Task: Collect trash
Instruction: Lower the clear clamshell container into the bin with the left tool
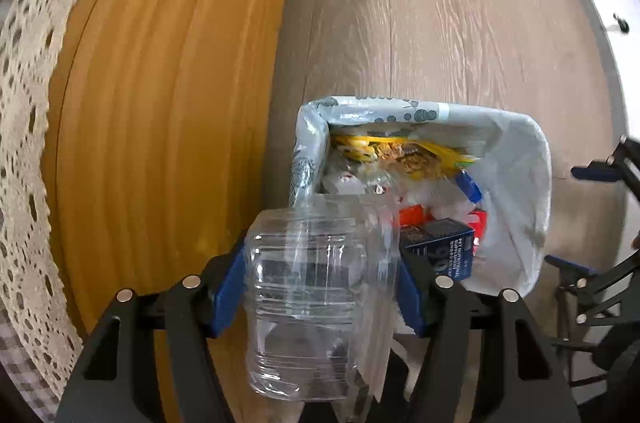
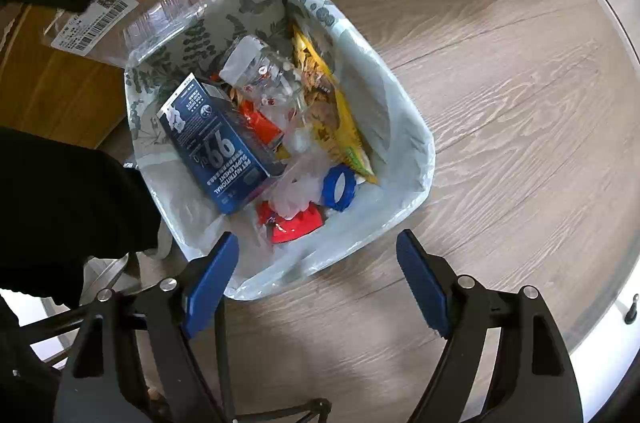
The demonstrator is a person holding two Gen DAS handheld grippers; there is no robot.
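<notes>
The grey wood-grain plank floor point(image 2: 500, 71) fills most of both views, with an orange-brown wooden furniture panel point(image 1: 168, 103) beside it. On the floor, close against that panel, stands the rectangular waste bin lined with a pale leaf-printed plastic bag point(image 2: 404, 127), well filled: a dark blue cardboard supplement box point(image 2: 216, 143), a yellow printed snack wrapper point(image 2: 340, 119), a red plastic lid point(image 2: 296, 223) and a blue plastic ring point(image 2: 339, 188) lie among clear wrappings.

The left gripper point(image 1: 320, 287) has its jaws clenched on a clear ribbed plastic container point(image 1: 304, 303), blue pads pressing both its sides, above the bin's near corner. The right gripper point(image 2: 316, 283) hangs released over the bin's edge, jaws wide with nothing between them.

Only the right wrist view shows the barcode label point(image 2: 96, 19) on the clear container; only the left shows a cream lace cloth point(image 1: 24, 143).
</notes>
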